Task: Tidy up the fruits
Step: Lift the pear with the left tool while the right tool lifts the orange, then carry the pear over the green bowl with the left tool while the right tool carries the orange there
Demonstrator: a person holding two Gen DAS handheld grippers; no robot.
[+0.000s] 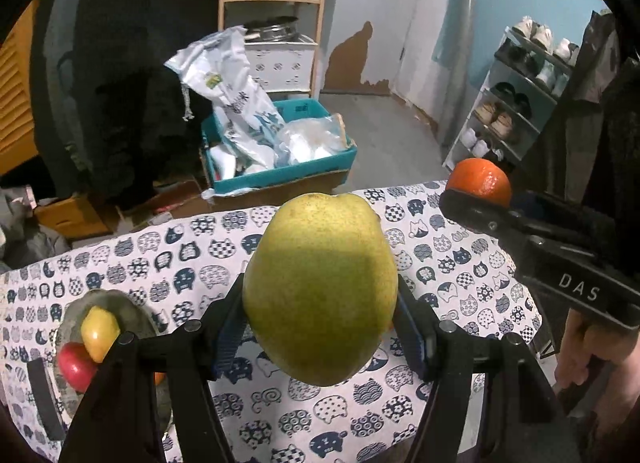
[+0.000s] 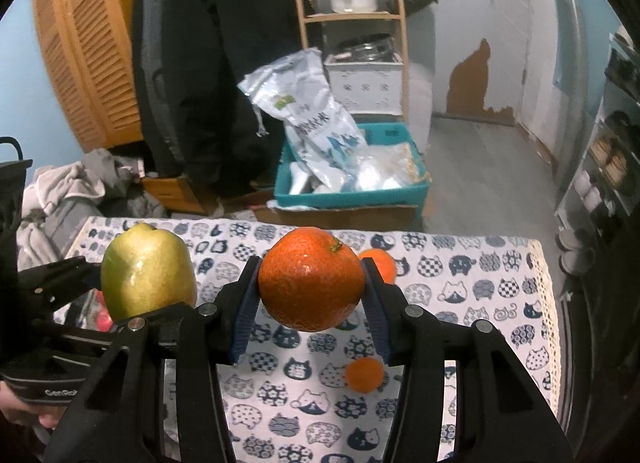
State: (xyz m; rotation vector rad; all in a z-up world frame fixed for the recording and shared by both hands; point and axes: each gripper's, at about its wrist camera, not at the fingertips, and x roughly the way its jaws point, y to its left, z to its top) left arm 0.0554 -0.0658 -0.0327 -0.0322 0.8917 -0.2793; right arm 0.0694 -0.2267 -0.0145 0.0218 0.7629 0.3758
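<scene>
My left gripper (image 1: 320, 311) is shut on a green pear (image 1: 320, 287) and holds it above the cat-print tablecloth (image 1: 460, 287). My right gripper (image 2: 310, 295) is shut on a large orange (image 2: 310, 279), also held above the cloth. In the left wrist view the orange (image 1: 480, 181) shows at the right in the other gripper. In the right wrist view the pear (image 2: 148, 275) shows at the left. A grey plate (image 1: 120, 311) at the left holds a yellow fruit (image 1: 100, 331) and a red fruit (image 1: 76, 367). Two small oranges (image 2: 364, 374) (image 2: 382, 263) lie on the cloth.
The table's far edge (image 2: 400, 233) drops to the floor. Beyond it stands a teal box (image 2: 352, 195) with plastic bags. A wooden shelf (image 2: 352, 15) with pots is at the back. A shoe rack (image 1: 520, 103) stands at the right.
</scene>
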